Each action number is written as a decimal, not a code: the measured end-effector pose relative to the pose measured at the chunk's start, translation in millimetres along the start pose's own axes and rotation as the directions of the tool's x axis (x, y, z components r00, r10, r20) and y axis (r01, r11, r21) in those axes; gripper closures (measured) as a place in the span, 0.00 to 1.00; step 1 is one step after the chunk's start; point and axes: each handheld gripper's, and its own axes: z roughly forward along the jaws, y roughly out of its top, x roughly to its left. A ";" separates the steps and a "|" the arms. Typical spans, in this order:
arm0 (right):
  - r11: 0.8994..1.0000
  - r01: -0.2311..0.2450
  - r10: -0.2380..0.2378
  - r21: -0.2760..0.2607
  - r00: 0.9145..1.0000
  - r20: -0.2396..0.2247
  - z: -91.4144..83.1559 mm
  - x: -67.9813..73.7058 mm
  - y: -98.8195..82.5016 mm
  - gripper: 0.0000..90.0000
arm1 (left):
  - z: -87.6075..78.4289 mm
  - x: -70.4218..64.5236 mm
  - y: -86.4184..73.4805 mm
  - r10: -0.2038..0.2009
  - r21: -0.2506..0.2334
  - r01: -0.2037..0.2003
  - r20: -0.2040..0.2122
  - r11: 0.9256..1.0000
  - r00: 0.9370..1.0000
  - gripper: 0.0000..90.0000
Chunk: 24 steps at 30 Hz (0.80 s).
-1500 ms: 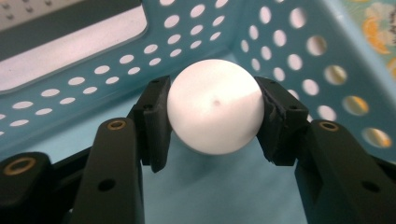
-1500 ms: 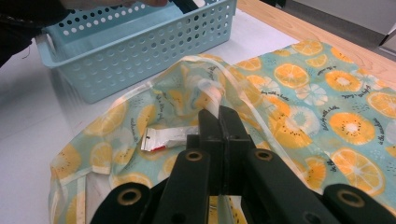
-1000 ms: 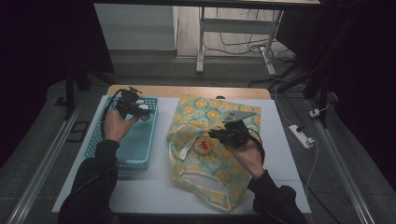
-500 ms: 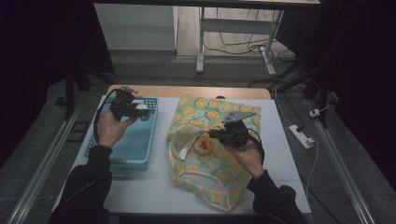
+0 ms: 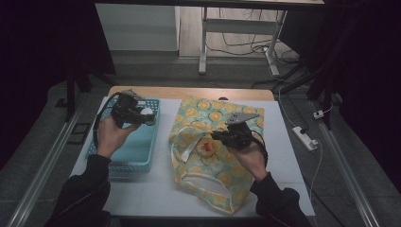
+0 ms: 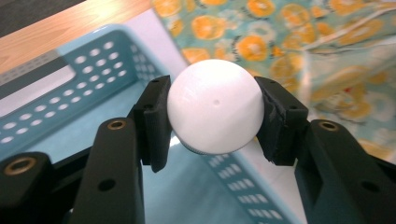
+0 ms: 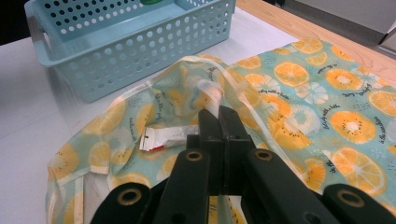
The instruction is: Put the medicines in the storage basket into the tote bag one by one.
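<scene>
**White ball pinched over the basket, bag strap clamped at the right**

The white ball [image 6: 215, 106] sits between the two black jaws of the left gripper [image 5: 135, 111], whose pads press on its sides; it is held in the air above the far right corner of the blue basket [image 5: 142, 156], just inside the rim that faces the bag. In the left gripper view the ball's lower edge shows a thin grey band, too blurred to read.

The right gripper [image 7: 218, 122] has its jaws pressed together on the pale strap [image 7: 210, 95] at the mouth of the orange-print bag [image 5: 222, 118], lifting that edge off the table. A small red and white packet [image 7: 163, 138] lies in the opening; its far end goes under the fabric.

Between basket and bag runs a narrow strip of white table [image 5: 163, 137], the only bare lane between them. The basket lies near the table's left edge, the bag's lower end near the front edge, and open white surface remains right of the bag.

A green thing [image 7: 152, 2] in the basket is cut off by the top of the right gripper view. The room around the table is dark.
</scene>
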 end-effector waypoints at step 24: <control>1.000 -0.003 0.003 -0.005 1.000 0.005 -1.2 -1.6 -0.3 1.00 | 19.5 -88.0 9.1 0.180 -0.011 -0.182 0.205 0.983 0.962 0.56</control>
